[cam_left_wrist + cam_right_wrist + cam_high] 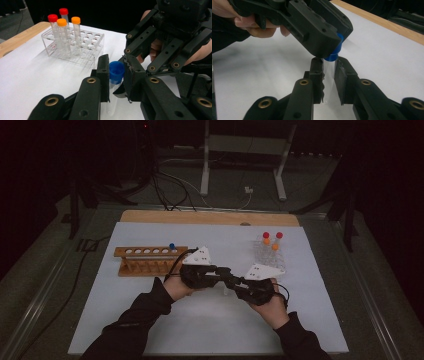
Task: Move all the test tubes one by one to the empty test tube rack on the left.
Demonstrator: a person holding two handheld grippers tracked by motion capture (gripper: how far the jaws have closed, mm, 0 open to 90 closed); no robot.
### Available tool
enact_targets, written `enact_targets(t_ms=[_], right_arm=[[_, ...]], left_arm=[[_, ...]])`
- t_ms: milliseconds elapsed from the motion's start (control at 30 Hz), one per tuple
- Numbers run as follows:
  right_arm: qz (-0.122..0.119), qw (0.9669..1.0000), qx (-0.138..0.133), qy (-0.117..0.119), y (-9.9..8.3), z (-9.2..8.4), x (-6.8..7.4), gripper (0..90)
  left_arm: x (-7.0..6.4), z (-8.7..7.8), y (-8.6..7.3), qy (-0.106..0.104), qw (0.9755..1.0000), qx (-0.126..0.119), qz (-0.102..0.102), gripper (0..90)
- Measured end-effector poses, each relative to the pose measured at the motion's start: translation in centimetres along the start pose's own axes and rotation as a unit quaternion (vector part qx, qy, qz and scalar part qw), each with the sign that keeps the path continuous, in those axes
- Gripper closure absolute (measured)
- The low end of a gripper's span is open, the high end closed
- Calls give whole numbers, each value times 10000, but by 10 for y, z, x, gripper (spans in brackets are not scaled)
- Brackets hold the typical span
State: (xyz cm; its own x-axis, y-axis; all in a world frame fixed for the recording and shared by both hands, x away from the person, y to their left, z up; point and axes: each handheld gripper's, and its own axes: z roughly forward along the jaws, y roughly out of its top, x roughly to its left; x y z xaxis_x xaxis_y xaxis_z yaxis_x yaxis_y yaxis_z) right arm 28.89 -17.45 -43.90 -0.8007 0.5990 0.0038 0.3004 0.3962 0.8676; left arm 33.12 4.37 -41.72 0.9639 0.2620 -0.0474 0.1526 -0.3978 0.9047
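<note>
A clear test tube [329, 75] with a blue cap [116, 72] is held upright between both grippers over the middle of the white mat. My left gripper [116, 67] is shut on the blue cap, one pad pressing on each side. My right gripper [329, 72] is shut on the clear tube body just below the cap. In the high view the left gripper [224, 273] and the right gripper [235, 284] meet tip to tip, and the tube is hidden between them.
A clear plastic rack [75, 47] holding red-capped and orange-capped tubes [270, 240] stands at the back right. A wooden rack [150, 260] with one blue-capped tube [172, 246] stands at the back left. The white mat [210, 330] covers a wooden table.
</note>
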Motion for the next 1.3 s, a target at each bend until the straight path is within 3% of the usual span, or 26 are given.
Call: enact_targets(t_ms=[267, 500, 833, 900, 1067, 1300], right_arm=[[135, 9999, -88, -40, 0, -1, -2, 565], [257, 9994, -180, -148, 1, -1, -2, 327], [310, 9988, -175, -325, 0, 0, -2, 103], [327, 9989, -210, -267, 0, -1, -3, 47], [362, 9987, -294, -209, -1, -4, -6, 0], [393, 9983, -398, -182, 0, -7, -7, 0]], left_arm=[[7, -17, 4, 229, 9997, -106, -29, 772], [15, -39, 6, 451, 9988, -177, -68, 772], [27, -74, 6, 874, 9958, -240, -129, 773], [30, -82, 5, 990, 9946, -260, -166, 772], [38, -100, 0, 1214, 9920, -244, -233, 772], [50, -121, -9, 1500, 9878, -168, -383, 772]])
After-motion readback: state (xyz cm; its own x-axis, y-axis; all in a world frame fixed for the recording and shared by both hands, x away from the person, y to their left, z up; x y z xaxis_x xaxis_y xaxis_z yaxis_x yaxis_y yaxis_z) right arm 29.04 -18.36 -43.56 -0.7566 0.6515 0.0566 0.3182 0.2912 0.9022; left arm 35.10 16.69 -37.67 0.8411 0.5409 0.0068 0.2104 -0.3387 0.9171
